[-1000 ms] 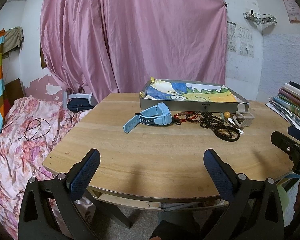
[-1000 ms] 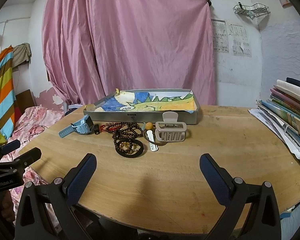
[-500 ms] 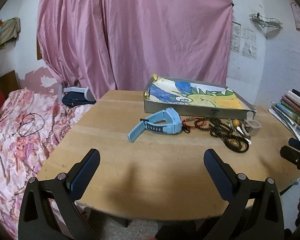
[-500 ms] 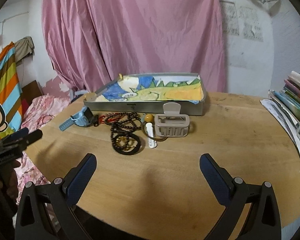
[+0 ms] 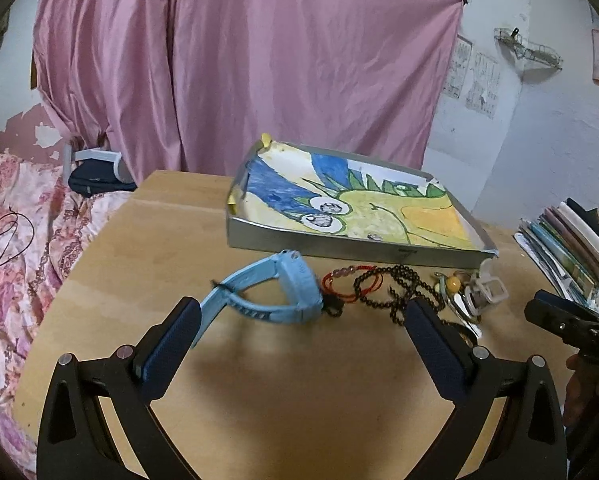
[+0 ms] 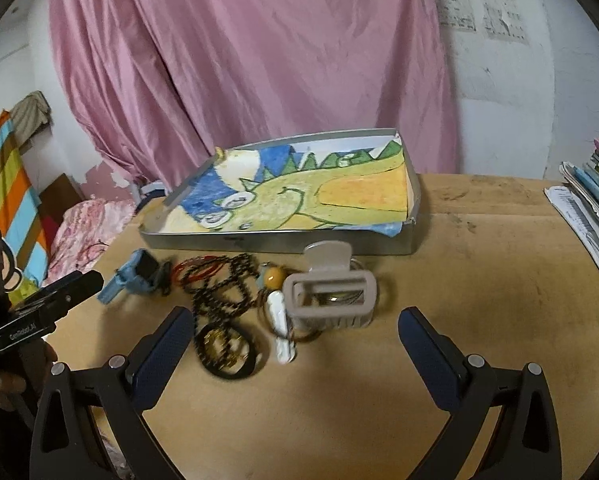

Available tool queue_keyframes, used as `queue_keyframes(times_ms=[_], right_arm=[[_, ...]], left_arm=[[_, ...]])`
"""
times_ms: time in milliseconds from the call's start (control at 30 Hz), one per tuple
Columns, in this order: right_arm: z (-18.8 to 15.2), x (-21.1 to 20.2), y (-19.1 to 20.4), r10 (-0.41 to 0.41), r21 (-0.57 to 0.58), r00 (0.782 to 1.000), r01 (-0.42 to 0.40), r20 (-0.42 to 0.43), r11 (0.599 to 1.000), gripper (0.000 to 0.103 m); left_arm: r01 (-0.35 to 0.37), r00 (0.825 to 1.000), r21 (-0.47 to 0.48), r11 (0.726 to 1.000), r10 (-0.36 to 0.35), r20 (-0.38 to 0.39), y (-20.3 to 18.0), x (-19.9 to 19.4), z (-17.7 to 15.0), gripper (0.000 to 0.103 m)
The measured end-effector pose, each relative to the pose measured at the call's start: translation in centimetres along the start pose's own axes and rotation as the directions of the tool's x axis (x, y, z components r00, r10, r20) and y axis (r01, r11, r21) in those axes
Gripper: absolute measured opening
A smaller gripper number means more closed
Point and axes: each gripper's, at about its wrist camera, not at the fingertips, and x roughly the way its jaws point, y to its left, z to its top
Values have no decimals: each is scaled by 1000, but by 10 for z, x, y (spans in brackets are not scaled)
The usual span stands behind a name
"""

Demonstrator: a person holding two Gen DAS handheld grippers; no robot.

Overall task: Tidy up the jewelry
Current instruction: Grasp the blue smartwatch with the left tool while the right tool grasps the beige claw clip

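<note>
Both grippers hover over the round wooden table (image 6: pixel 479 240) with nothing between their fingers; the left gripper (image 5: pixel 303 344) has its jaws spread wide, and just ahead of them lies the blue watch (image 5: pixel 277 294), its strap end reaching close beside the left finger; the right gripper (image 6: pixel 295 340) is spread just as wide, with the beige hair clip (image 6: pixel 329 296) and a white clip (image 6: pixel 280 330) lying in front of its gap. The jewellery sits in a loose row along the near side of the metal tray (image 6: pixel 283 242), all of it on the bare table and none of it inside; from the left there is the blue watch (image 6: pixel 133 276), then red cord bracelets (image 6: pixel 197 272), then a string of dark beads (image 6: pixel 227 292) that trails toward a black ring (image 6: pixel 229 350) near the right gripper's left finger; a yellow bead (image 6: pixel 274 276) lies between the beads and the hair clip. The tray is lined with a child's painting in blue, green and yellow; a stack of books (image 6: pixel 595 192) stands at the table's right edge; a pink curtain (image 5: pixel 239 60) hangs behind, and a flowered bedspread (image 5: pixel 15 248) lies off to the left.
</note>
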Motion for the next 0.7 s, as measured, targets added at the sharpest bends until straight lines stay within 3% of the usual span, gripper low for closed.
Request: queue_keyframes(times_ms=[67,367,533,667,700], right_arm=[[4,8,-5,-21,7,1000,22,-17,1000,103],[11,35,-24,-65,39,995,68,-80,997,100],[15,51,-27,-57,47,990,64,-131,997,91],[13,56,-26,-71,34,986,77,-148,996,79],[13,56,-26,-69,34,987,75,-145,997,71]], left_arm=[[-29,999,-3,1000,29,-20,-1,12,5,97],[-91,991,-4,996,90,-96,-4,54,14,66],[-94,987,-26,995,89,-132,-2,66,14,36],[-103,985,-42,994,96,-141,2,68,13,24],[-97,986,-51,994,89,-141,4,68,12,22]])
